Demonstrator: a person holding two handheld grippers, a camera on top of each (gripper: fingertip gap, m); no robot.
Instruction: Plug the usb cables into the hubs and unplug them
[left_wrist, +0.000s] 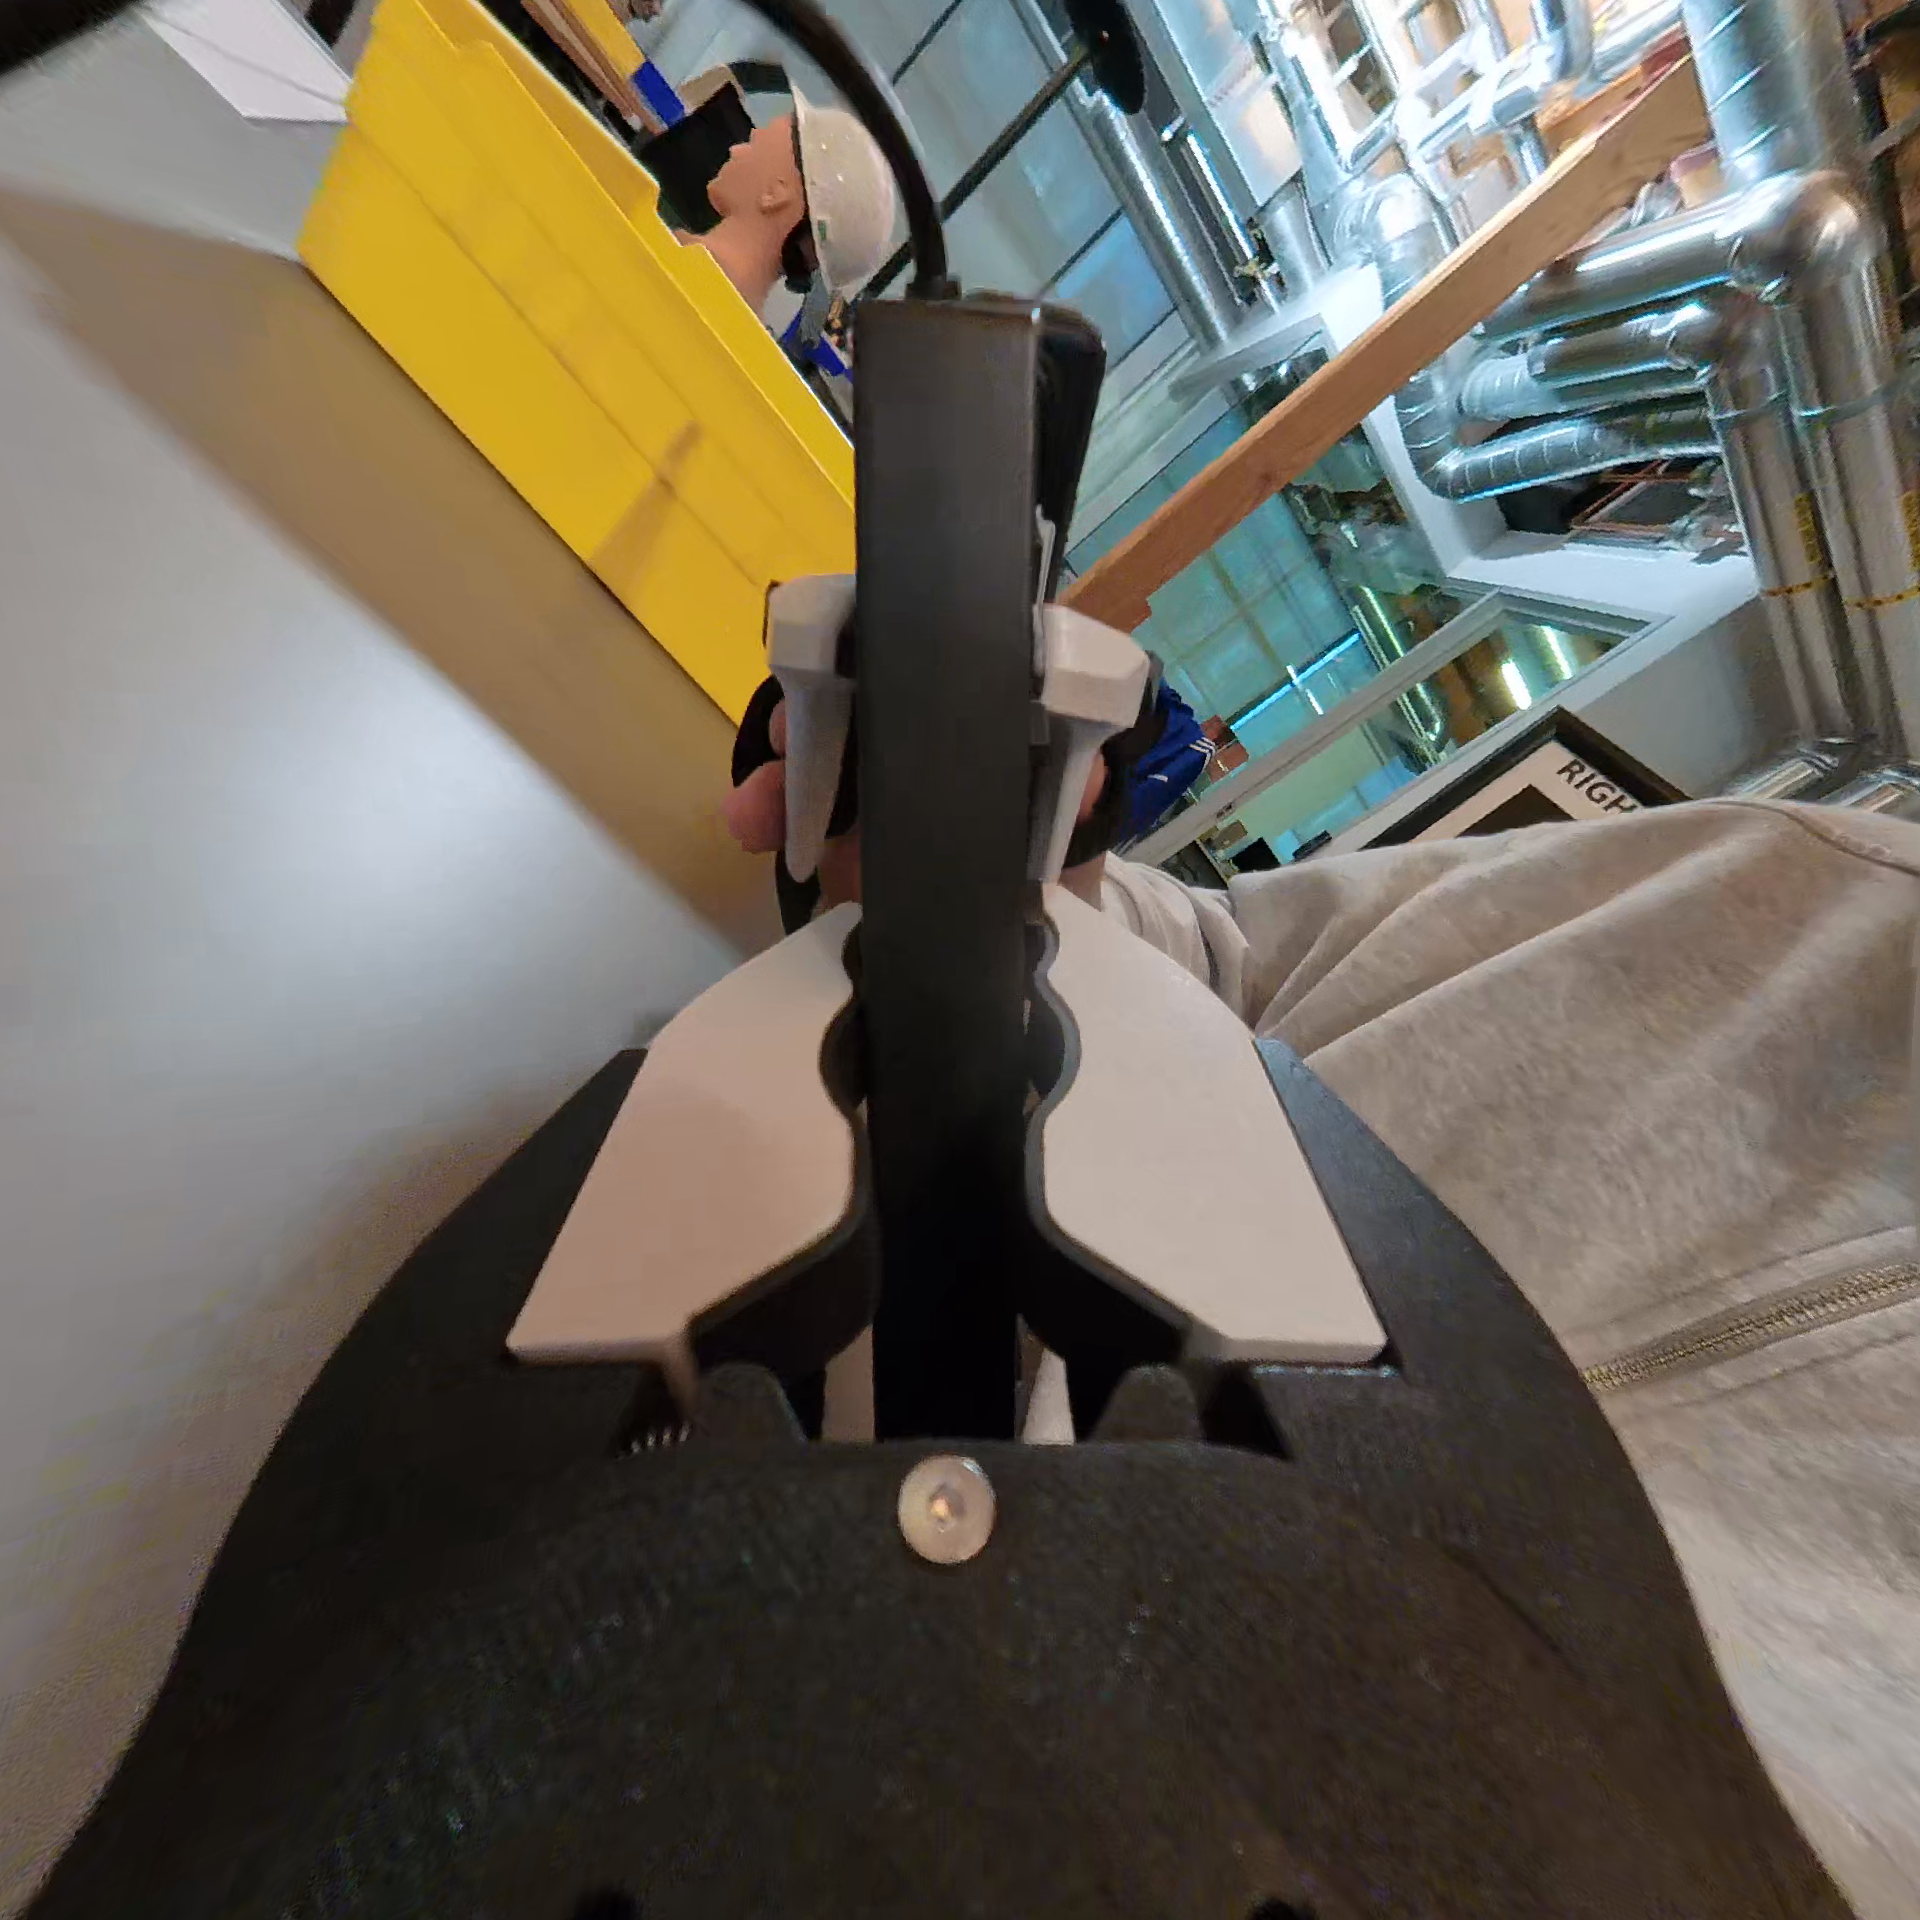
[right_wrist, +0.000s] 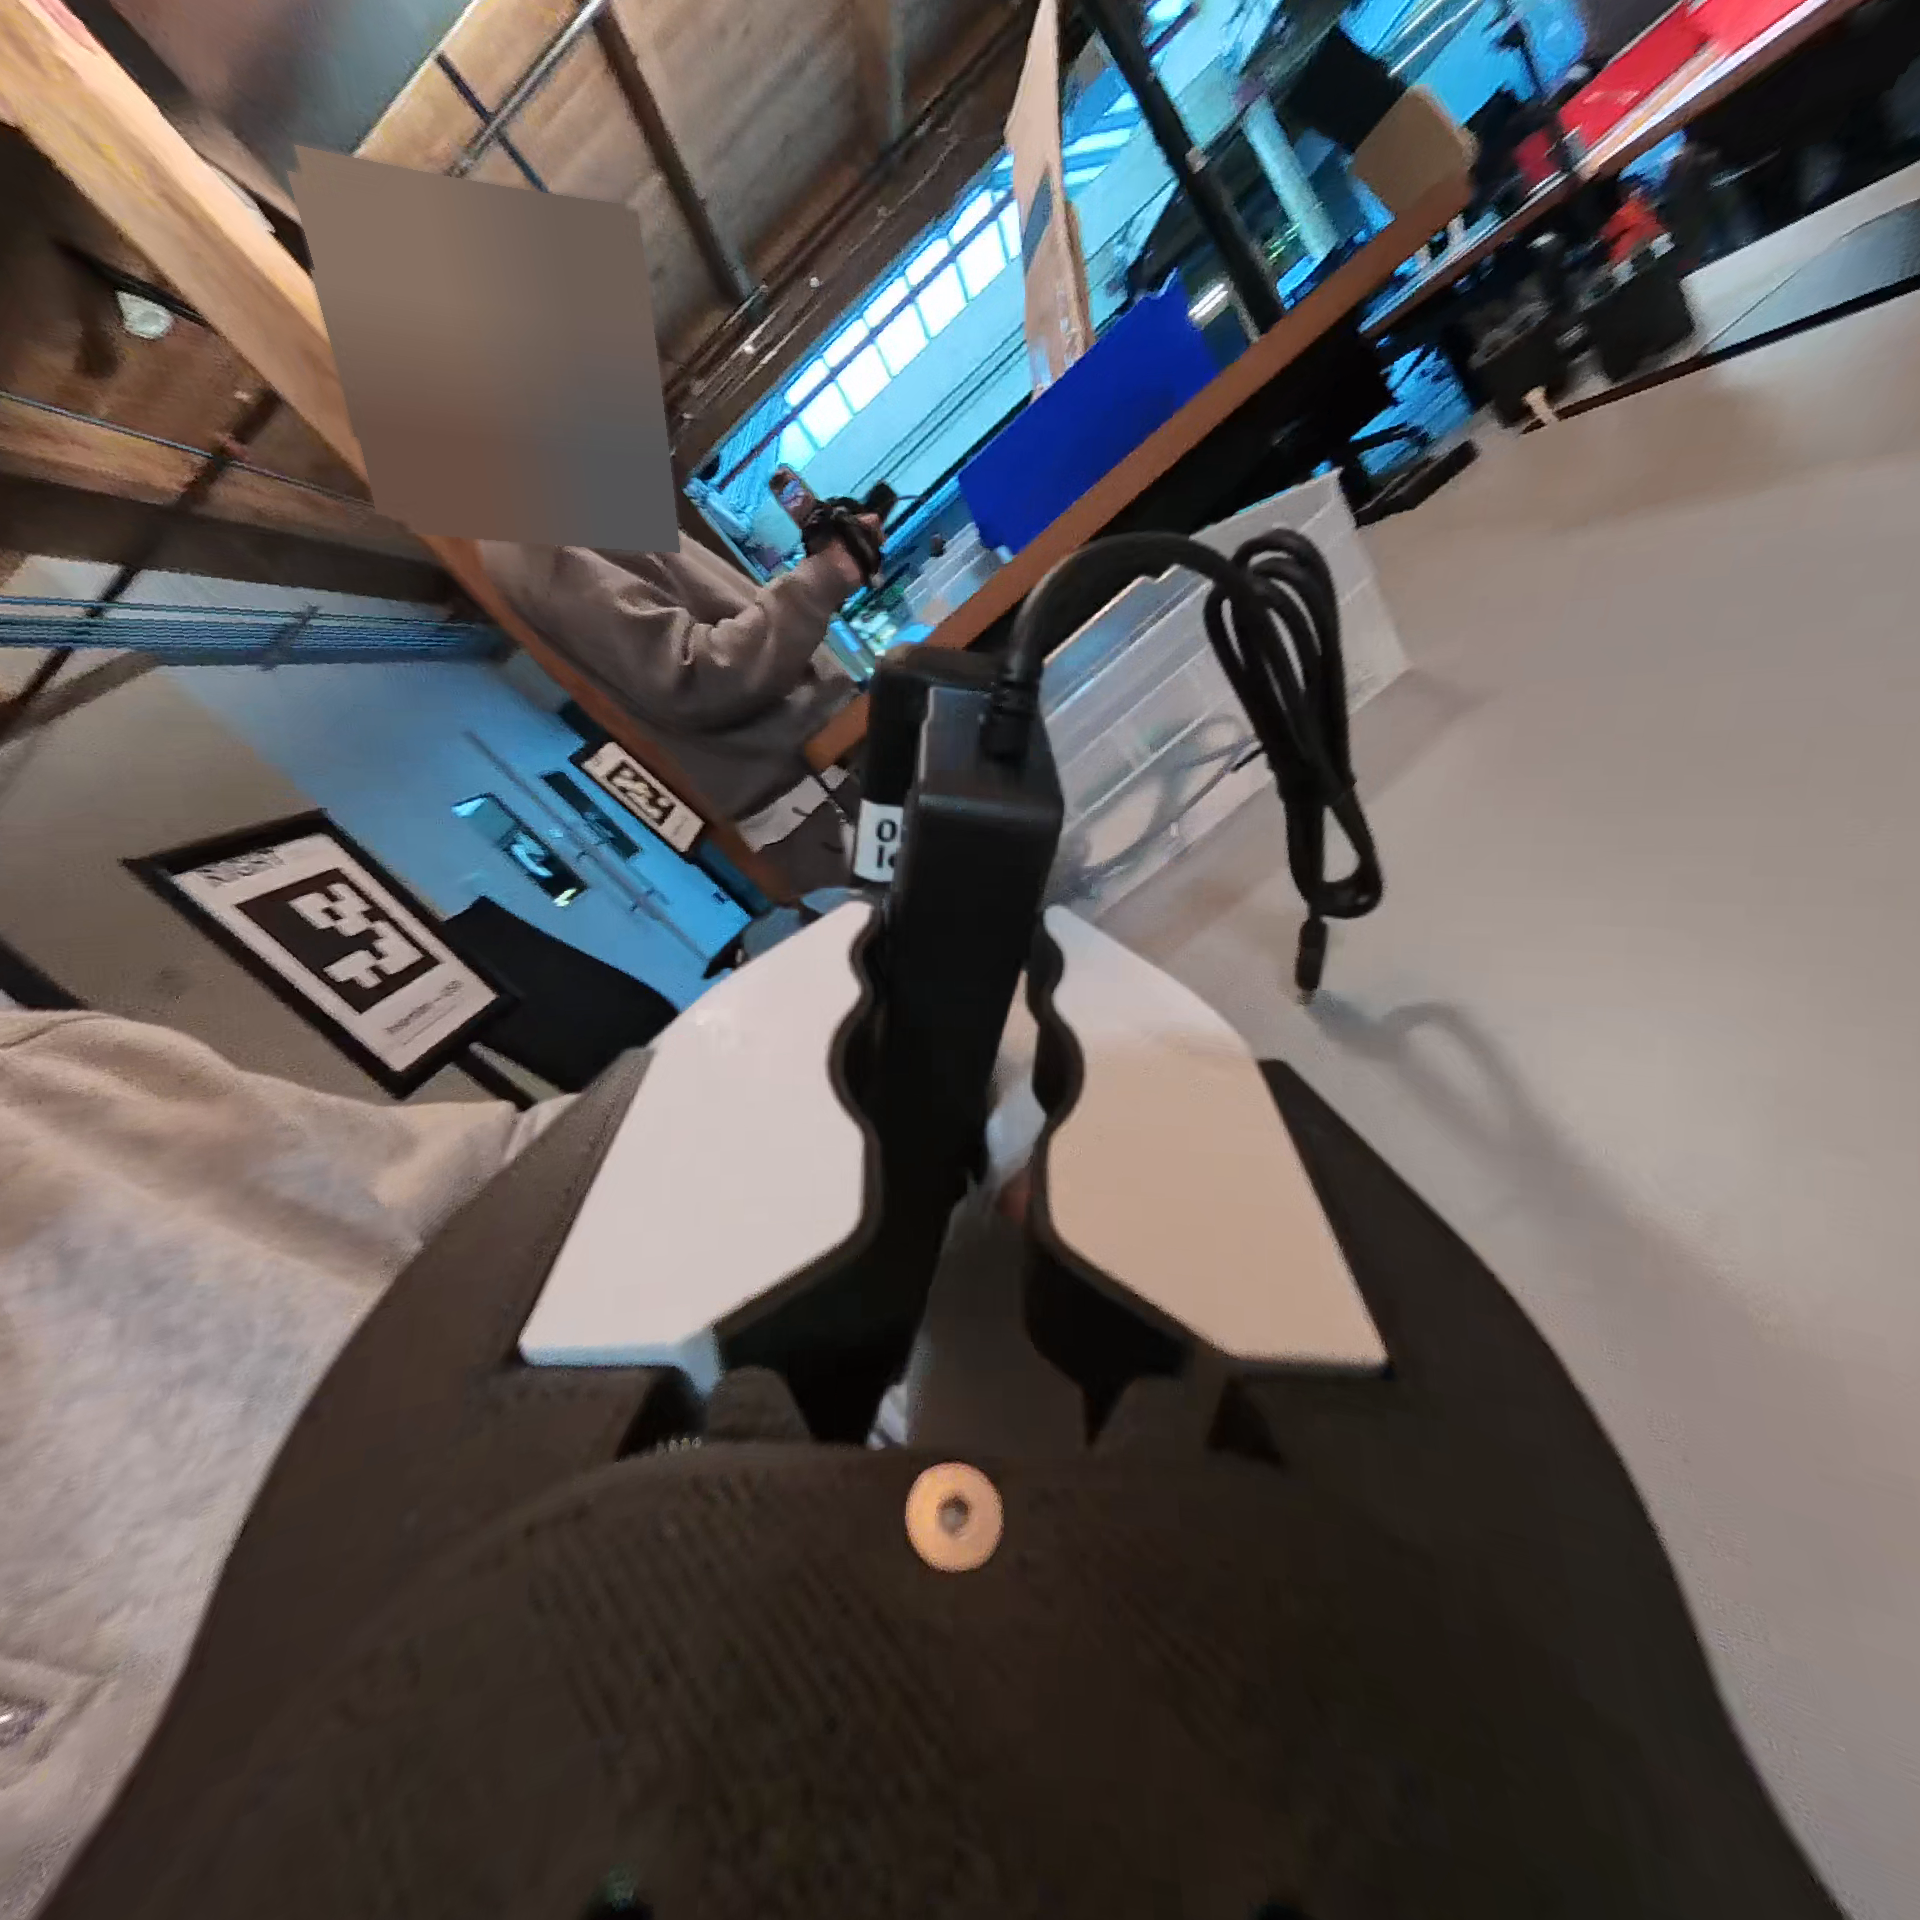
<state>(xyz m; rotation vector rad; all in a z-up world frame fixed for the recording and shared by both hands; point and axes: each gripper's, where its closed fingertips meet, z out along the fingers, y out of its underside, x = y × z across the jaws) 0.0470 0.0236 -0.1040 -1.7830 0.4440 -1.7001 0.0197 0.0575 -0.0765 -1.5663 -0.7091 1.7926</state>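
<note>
Gripping black hub (left_wrist: 951, 831), left tongs (left_wrist: 948, 956) are pressed on its long sides; hub is held lifted above grey bench (left_wrist: 260, 831), cable (left_wrist: 894, 156) running from far end. Right tongs (left_wrist: 951, 717) are seen pinching same hub farther along. From right wrist view, right tongs (right_wrist: 951, 997) are clamped on hub (right_wrist: 956, 883); bundled black cable (right_wrist: 1288, 727) is hanging beside clear bin (right_wrist: 1164, 707).
</note>
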